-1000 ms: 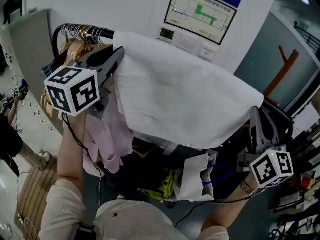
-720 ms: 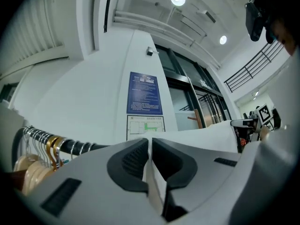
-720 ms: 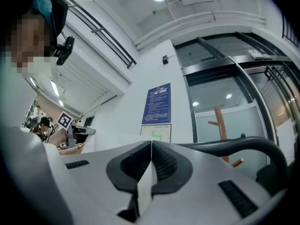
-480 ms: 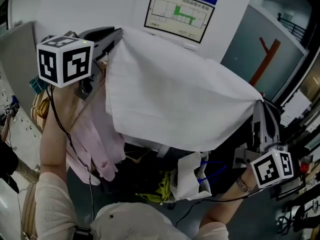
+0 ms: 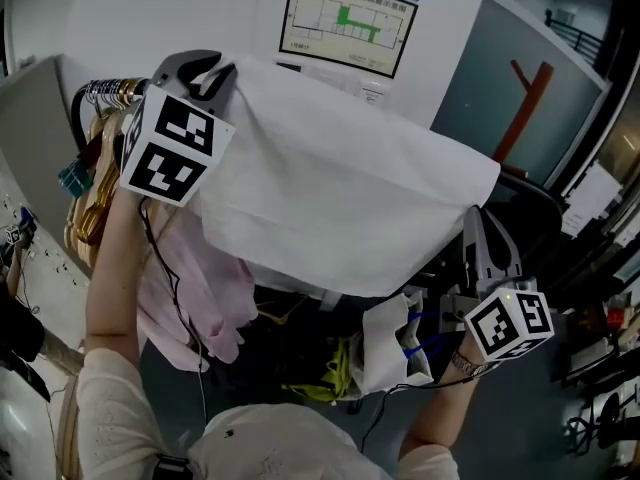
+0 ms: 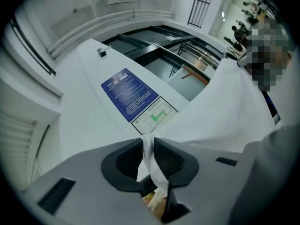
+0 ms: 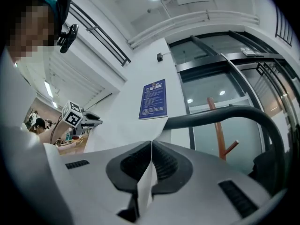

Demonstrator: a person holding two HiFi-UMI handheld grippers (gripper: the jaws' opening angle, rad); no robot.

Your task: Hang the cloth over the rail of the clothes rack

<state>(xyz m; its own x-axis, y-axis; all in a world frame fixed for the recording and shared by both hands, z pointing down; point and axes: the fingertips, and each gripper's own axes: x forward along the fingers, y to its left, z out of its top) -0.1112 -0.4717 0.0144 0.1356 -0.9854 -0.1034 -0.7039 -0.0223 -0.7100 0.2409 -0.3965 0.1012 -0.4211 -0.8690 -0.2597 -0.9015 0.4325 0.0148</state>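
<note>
Below the rail's right end, the right gripper has dipped, its jaws now clamped on the cloth's near corner. Along the rail the cloth is spread wide. Above the rail's left end, the left gripper has risen and rolled; its jaws have just been opening slightly, yet still pinch the far corner. Draping looks close.

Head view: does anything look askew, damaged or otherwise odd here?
Nothing damaged or spilled. The white cloth spans tilted, its left corner higher, pinched in the left gripper, whose jaws just eased slightly open; the right gripper grips the lower corner.
</note>
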